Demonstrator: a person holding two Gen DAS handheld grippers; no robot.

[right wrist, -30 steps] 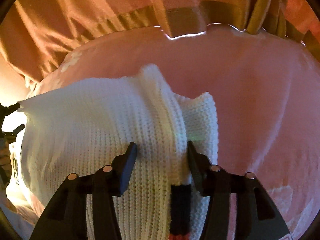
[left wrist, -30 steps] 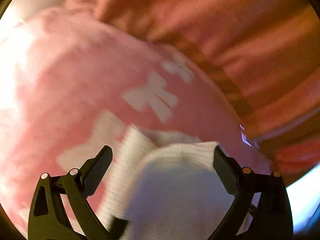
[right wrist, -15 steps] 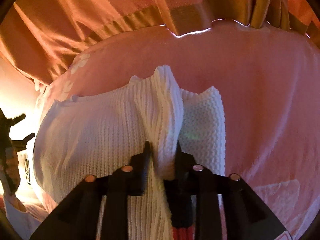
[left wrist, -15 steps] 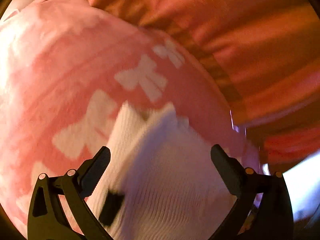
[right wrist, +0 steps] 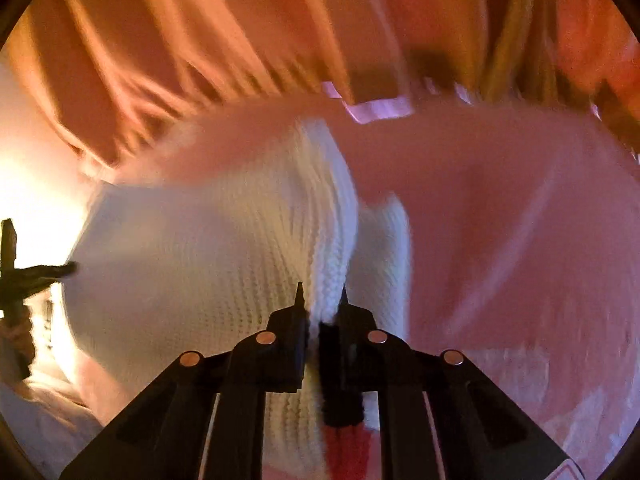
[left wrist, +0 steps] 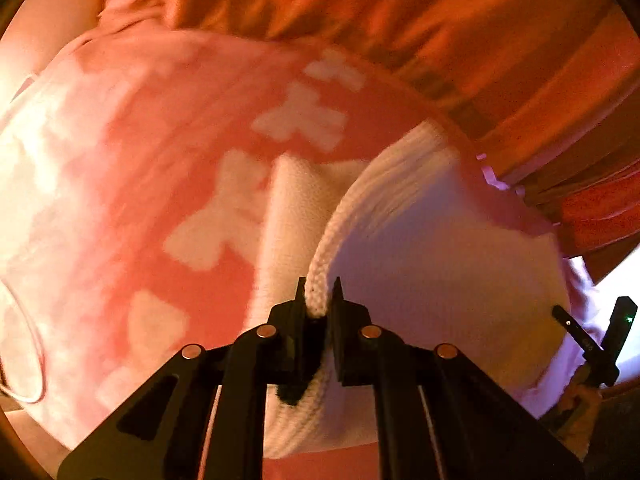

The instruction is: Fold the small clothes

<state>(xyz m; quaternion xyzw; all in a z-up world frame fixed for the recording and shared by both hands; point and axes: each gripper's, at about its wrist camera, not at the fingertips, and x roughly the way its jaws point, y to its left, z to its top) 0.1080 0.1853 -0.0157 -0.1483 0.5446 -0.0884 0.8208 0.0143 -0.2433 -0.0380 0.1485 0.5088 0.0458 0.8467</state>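
Partly blurred white knit garment [right wrist: 224, 248]

My white garment [left wrist: 420, 248] is matt, coarse rib-knit cloth; the pink blanket [left wrist: 168, 152] under it looks soft, fuzzy fleece; the far orange drape [right wrist: 224, 40] is smooth cloth with slight sheen; my left gripper [left wrist: 319, 296] fingers are matt black plastic.

Left wrist view: looks steeply down along its black fingers [left wrist: 298, 308], very close over the pink blanket [left wrist: 160, 128].
Right wrist view: same steep downward tilt, equally close, toward the blanket's far edge.
Shared: the white knit garment [left wrist: 432, 248] [right wrist: 192, 256]; each view catches the other gripper at its side edge.
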